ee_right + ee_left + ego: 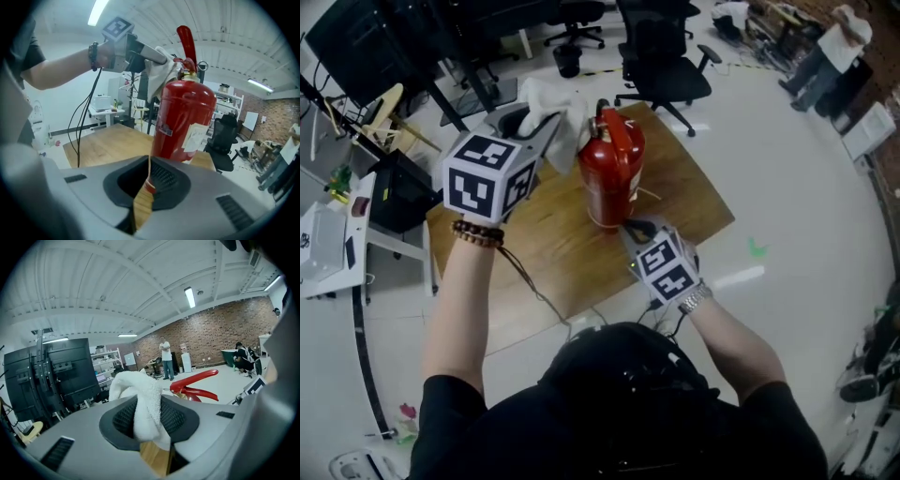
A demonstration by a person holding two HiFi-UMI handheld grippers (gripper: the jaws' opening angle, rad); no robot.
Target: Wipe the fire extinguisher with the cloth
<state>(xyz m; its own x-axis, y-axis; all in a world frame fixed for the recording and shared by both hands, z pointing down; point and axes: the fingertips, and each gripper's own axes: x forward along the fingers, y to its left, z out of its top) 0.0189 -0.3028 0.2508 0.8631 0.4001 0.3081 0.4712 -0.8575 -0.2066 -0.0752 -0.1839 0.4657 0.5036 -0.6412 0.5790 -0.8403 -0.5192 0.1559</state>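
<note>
**Head view.** The extinguisher (611,171) stands upright near the middle of the wooden worktop (539,258). The left gripper (546,127) is raised at its upper left, with the white cloth (558,97) bunched at its tip and lying against the valve end. The right gripper (639,231) sits low, just beside the base on the near side. Whether it touches the cylinder cannot be told from here.

**Left gripper view.** The jaws are clamped on the cloth (146,411), which folds up out of them in a thick loop. The red handle (197,382) shows just beyond it, so the cloth is at the top of the cylinder and not on the body.

**Right gripper view.** The jaws (147,187) are together with only a thin slit between them, and nothing is plainly held. The extinguisher (183,119) fills the view just ahead. The left gripper (151,57) and cloth (164,70) are up at its neck.

**Step.** This looks like an early stage of wiping, with the cloth meeting the neck and the red body apparently not yet covered. The next move calls for keeping the clamp firm, pressing the cloth flat on the shoulder and stroking down and around. The closed right gripper could brace the base so the cylinder does not tip.
</note>
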